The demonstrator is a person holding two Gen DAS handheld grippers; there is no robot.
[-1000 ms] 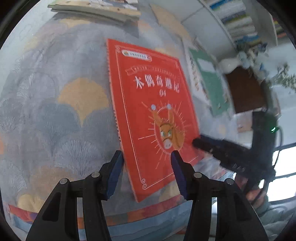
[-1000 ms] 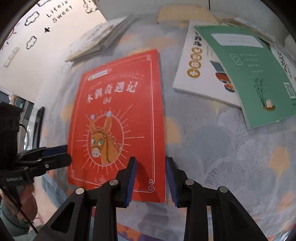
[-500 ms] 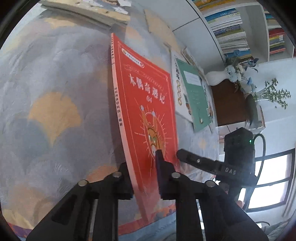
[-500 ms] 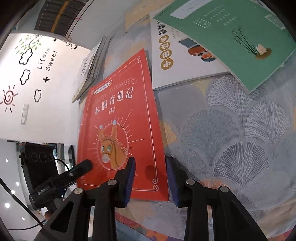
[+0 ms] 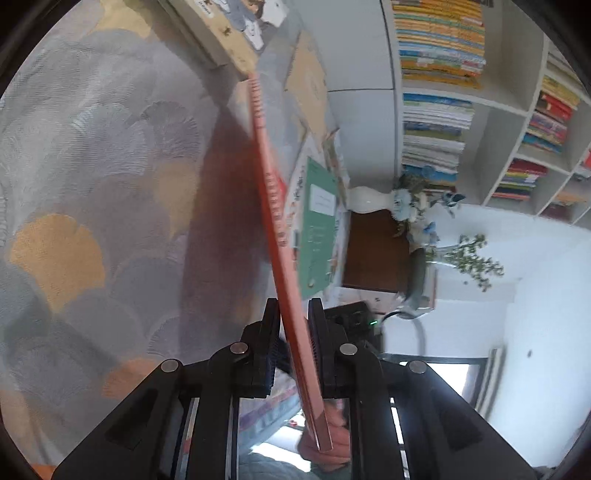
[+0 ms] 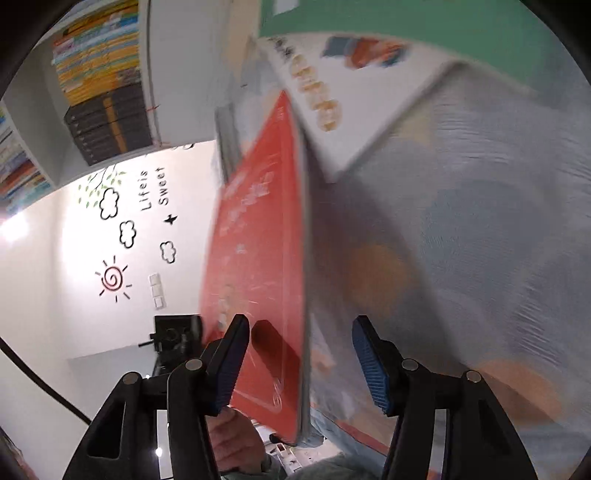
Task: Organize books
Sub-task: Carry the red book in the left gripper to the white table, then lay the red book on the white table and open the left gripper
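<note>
A thin red book (image 5: 275,221) stands on edge, lifted off the patterned tablecloth (image 5: 110,221). My left gripper (image 5: 293,332) is shut on its lower edge, with the book seen edge-on. In the right wrist view the red book's cover (image 6: 258,240) tilts up to the left between the jaws of my right gripper (image 6: 299,354), which is open around its bottom edge. A white book (image 6: 332,92) and a green book (image 6: 406,22) lie flat beyond it; the green book (image 5: 317,229) also shows in the left wrist view.
A stack of books (image 5: 218,33) lies at the far edge of the table. A white bookshelf (image 5: 461,110) filled with books stands behind. A white vase (image 5: 369,199) and a plant (image 5: 469,258) stand to the right. A wall with stickers (image 6: 122,240) is on the left.
The red book has been raised from nearly flat to standing on edge. The left gripper stays shut on it. The right gripper has opened wider and swung around the book's bottom edge.
</note>
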